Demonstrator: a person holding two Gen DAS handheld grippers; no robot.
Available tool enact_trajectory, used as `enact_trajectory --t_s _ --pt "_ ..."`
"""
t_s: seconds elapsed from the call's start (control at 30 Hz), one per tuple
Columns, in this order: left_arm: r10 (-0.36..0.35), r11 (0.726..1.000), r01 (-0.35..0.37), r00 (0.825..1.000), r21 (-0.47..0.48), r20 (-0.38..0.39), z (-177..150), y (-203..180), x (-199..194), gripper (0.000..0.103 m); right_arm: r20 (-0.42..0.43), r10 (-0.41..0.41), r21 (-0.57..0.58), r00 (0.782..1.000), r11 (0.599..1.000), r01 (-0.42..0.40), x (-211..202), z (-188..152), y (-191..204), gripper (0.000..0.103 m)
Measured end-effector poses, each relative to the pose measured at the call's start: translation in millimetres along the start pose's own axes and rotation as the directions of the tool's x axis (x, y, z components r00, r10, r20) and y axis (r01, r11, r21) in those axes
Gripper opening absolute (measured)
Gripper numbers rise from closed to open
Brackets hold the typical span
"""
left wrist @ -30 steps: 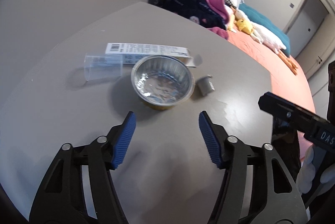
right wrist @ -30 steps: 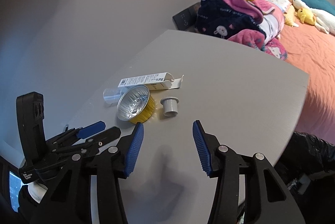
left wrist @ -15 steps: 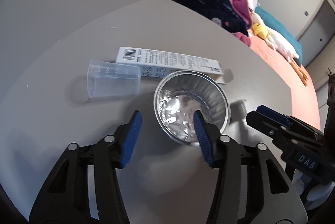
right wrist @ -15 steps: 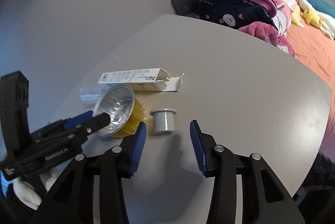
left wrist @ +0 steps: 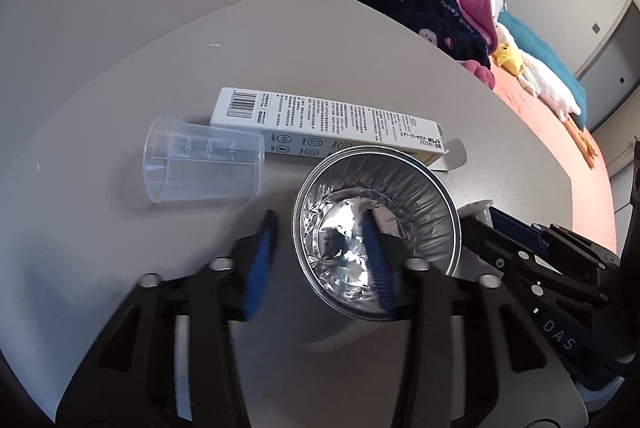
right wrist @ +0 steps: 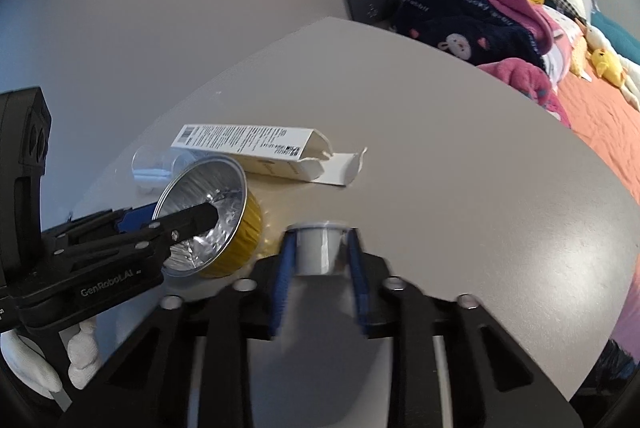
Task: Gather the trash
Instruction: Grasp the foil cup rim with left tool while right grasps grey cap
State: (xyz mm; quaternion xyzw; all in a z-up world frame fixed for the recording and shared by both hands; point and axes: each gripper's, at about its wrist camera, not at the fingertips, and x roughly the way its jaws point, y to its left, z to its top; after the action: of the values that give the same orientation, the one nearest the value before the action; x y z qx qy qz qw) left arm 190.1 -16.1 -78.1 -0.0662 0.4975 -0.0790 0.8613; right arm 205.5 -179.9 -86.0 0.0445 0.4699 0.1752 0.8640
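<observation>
Item: two grasps pending, desk trash.
My right gripper (right wrist: 320,260) jaws bracket the upright grey capsule (right wrist: 318,248), unclenched; my left gripper (left wrist: 320,260) jaws straddle the foil cup (left wrist: 376,240) rim, apart. Beyond: measuring cup (left wrist: 204,163), carton (left wrist: 328,123).

My left gripper (left wrist: 320,260) fingers are motion-blurred. The foil cup (left wrist: 376,240) hides most of the small grey cap (left wrist: 476,207). The bed (right wrist: 604,123) runs off frame.
</observation>
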Motion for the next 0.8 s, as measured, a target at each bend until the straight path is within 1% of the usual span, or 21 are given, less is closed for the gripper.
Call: enact_trajectory --t_s 0.1,0.17,0.3,0.5,0.67,0.8 --pt "0.002 1.0 -0.002 1.0 0.0 -0.002 0 0 0 0.022 -0.01 0.031 0.025 0.999 0.999 -0.031 0 -1 -3 0.026" --pt "-0.001 1.0 0.001 1.0 0.001 -0.007 -1 0 0 0.018 -0.015 0.049 0.045 0.999 0.998 -0.048 0 -1 -6 0.026" --pt "-0.005 1.0 0.005 1.0 0.013 -0.011 -3 -2 -1 0.016 -0.025 0.087 0.087 0.996 0.993 -0.085 -4 -3 -12 0.026" --pt "-0.026 1.0 0.027 0.999 0.015 -0.024 -7 -5 -3 0.014 -0.016 0.094 0.101 0.995 0.991 -0.092 -16 -7 -14 0.026" --pt "-0.042 0.999 0.042 0.999 0.024 -0.008 -10 -12 -13 0.013 0.002 0.101 0.11 0.995 0.989 -0.101 -31 -10 -15 0.026" --pt "-0.057 0.998 0.056 0.998 0.034 0.029 -10 -17 -27 0.004 0.025 0.104 0.117 0.994 0.988 -0.106 -47 -13 -16 0.026"
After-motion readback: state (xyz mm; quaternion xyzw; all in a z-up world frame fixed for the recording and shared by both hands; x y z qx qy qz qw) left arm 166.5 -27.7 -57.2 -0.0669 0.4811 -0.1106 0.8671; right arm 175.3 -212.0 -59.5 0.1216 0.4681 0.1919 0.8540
